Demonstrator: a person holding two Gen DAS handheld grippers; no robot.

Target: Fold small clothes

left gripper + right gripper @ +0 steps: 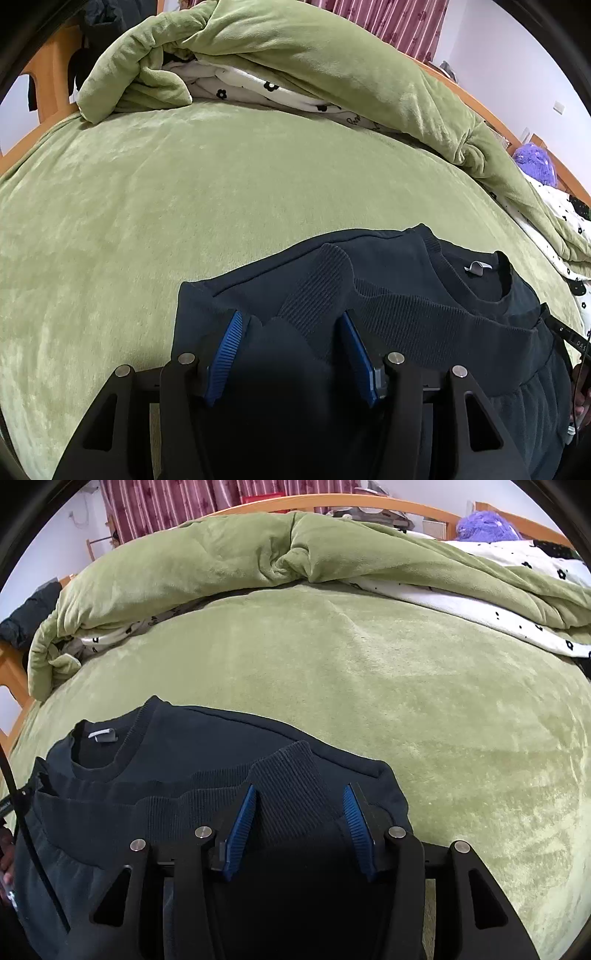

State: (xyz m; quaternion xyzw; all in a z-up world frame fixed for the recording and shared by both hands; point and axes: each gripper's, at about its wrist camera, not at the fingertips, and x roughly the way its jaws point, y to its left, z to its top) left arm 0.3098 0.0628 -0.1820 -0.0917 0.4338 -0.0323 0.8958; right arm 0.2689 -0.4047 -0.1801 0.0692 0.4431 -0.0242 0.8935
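Note:
A dark navy sweater (406,266) (192,738) lies flat on the green bed cover, its collar with a grey label (478,267) (101,734) facing away from me. The ribbed hem band (443,310) (147,801) is folded up to just below the collar. A ribbed cuff (325,280) (291,775) lies on top at each side. My left gripper (291,317) rests on the sweater's left part and my right gripper (301,788) on its right part. Both stand open, blue pads apart, each straddling a cuff without pinching it.
The green plush bed cover (184,203) (406,683) spreads wide beyond the sweater. A bunched green duvet (295,55) (184,565) with white flowered lining lies along the far side. A wooden bed frame (332,502) and a purple fluffy thing (533,162) (484,524) are behind.

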